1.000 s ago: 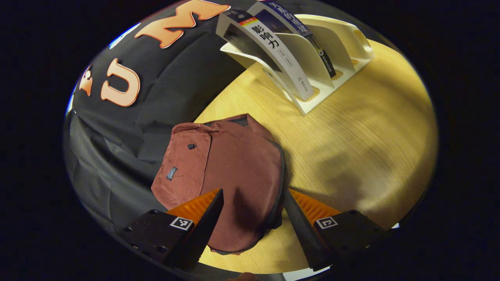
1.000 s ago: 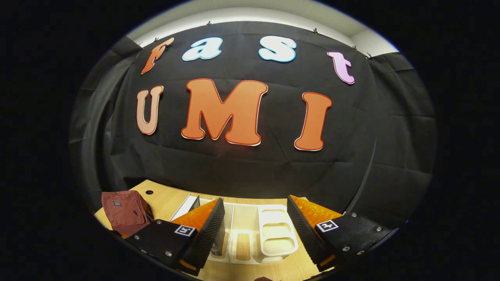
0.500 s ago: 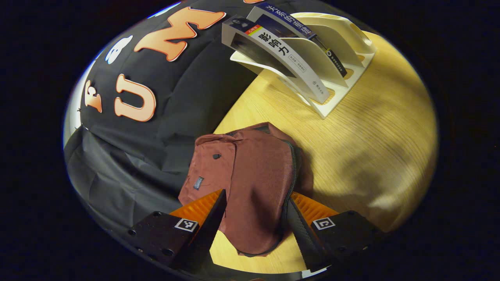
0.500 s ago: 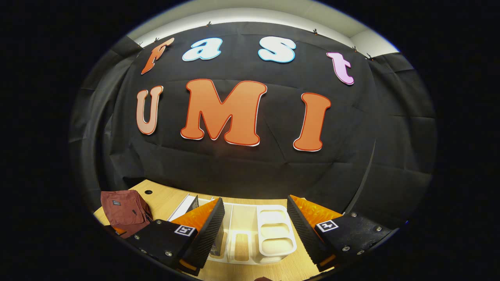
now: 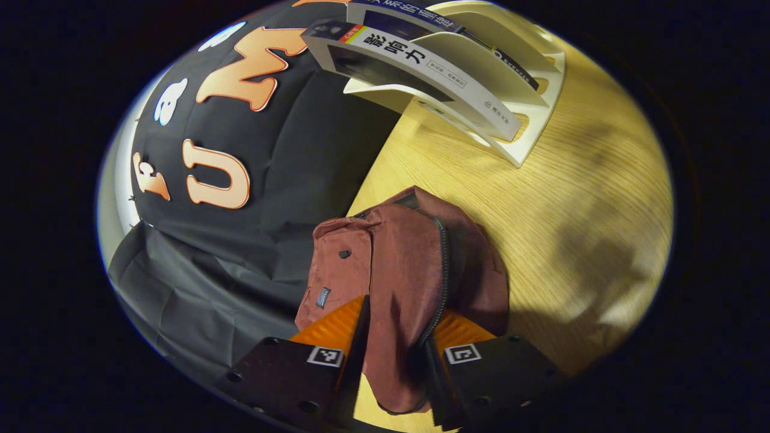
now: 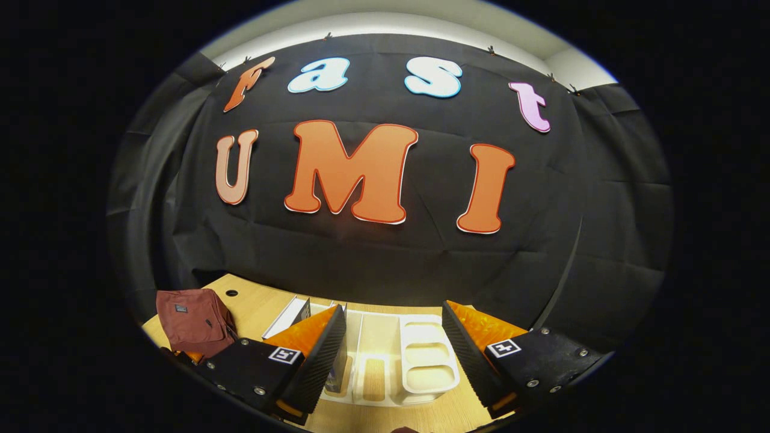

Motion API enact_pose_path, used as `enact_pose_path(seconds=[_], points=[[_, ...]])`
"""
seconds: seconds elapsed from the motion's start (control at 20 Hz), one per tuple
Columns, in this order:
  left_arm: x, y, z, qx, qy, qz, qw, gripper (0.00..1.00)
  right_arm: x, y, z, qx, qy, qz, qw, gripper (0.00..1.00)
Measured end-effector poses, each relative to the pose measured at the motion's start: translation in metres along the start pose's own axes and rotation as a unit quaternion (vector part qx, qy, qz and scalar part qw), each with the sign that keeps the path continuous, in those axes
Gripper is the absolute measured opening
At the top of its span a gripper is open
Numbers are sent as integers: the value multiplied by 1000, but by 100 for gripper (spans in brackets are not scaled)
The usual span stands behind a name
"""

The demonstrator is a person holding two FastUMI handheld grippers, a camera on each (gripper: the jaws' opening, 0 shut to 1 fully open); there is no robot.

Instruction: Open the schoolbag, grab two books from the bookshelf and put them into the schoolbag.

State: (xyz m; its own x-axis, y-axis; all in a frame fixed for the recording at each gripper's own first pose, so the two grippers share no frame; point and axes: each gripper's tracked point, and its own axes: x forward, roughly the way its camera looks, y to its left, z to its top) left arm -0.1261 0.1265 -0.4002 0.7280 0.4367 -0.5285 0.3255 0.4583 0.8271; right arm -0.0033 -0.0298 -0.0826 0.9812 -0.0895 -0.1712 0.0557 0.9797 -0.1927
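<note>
Clearly, two books (image 5: 421, 66) and one schoolbag (image 5: 409, 264) show.

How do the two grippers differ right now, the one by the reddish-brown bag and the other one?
The left gripper has narrowed onto a fold of the reddish-brown fabric schoolbag; the right gripper gapes wide, holding nothing. Left hangs low over the bag; right hovers above the white plastic bookshelf. Both are over the wooden table.

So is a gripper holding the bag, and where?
Yes. The left gripper pinches the bag by a fold of cloth at its near end, beside the zip. The right gripper is open and holds nothing.
</note>
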Motion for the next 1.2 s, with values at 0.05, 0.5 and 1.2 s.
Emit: enact_pose_path(seconds=[0.05, 0.5, 1.2], points=[[5, 1, 1, 10, -1, -9, 1000, 40, 1, -1, -1, -1, 0, 0, 1000, 96], [4, 51, 1, -61, 22, -88, 994, 12, 13, 9, -6, -21, 14, 9, 1000, 96], [4, 169, 34, -136, -25, -235, 962, 11, 49, 76, 6, -24, 125, 100, 987, 97]])
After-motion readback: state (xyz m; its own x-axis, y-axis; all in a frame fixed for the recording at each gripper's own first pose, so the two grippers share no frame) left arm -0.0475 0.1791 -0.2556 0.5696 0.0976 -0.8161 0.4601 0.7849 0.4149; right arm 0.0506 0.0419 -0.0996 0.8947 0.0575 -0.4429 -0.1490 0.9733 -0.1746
